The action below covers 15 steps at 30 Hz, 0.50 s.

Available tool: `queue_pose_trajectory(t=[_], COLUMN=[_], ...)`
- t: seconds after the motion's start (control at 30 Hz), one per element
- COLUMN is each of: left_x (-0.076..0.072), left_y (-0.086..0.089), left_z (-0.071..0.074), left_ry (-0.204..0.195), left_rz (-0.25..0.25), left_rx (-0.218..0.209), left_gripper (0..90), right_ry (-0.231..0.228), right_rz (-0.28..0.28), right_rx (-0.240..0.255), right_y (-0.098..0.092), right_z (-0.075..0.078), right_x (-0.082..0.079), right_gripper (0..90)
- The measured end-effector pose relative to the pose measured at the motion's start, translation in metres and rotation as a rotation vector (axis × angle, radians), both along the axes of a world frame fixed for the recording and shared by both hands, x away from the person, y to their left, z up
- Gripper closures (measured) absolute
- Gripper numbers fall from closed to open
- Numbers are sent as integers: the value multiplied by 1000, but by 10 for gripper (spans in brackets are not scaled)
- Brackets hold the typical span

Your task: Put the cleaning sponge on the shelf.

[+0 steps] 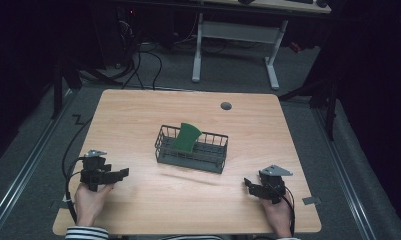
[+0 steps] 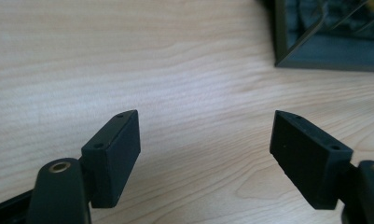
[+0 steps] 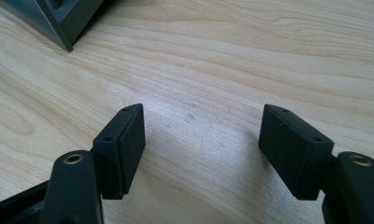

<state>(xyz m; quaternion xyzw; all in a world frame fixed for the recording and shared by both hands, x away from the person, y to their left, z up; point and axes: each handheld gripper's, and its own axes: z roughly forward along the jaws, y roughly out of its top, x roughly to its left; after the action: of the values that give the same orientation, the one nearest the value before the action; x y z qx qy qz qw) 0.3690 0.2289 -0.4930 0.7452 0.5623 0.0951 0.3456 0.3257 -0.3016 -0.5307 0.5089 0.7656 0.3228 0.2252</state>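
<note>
High view: at the table's middle stands the wire basket with the green piece leaning inside; left gripper and right gripper rest near the front corners.
Left gripper view: jaws apart over bare wood, basket corner beyond.
Right gripper view: jaws apart, nothing between.

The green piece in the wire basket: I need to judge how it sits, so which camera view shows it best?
The high view: the green piece leans tilted inside the basket, its top above the rim. The left gripper view catches a basket corner and a green sliver at its top edge; the right gripper view catches a basket corner.
</note>
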Motion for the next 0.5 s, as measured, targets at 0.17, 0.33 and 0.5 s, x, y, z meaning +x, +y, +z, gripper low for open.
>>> queue_pose_trajectory(t=[0.17, 0.33, 0.5], left_x=[1, 1, 1], left_y=[-5, -10, -17], left_z=[-18, -28, -32], left_ry=[11, -26, -78], left_rz=[5, 24, 40], left_rx=[13, 45, 93], left_gripper=[249, 260, 272], right_ry=[0, 0, 0], right_rz=[-1, -1, -2], right_rx=[0, 0, 0], right_y=[0, 0, 0], right_z=[0, 0, 0], right_x=[0, 0, 0], right_gripper=[316, 316, 316])
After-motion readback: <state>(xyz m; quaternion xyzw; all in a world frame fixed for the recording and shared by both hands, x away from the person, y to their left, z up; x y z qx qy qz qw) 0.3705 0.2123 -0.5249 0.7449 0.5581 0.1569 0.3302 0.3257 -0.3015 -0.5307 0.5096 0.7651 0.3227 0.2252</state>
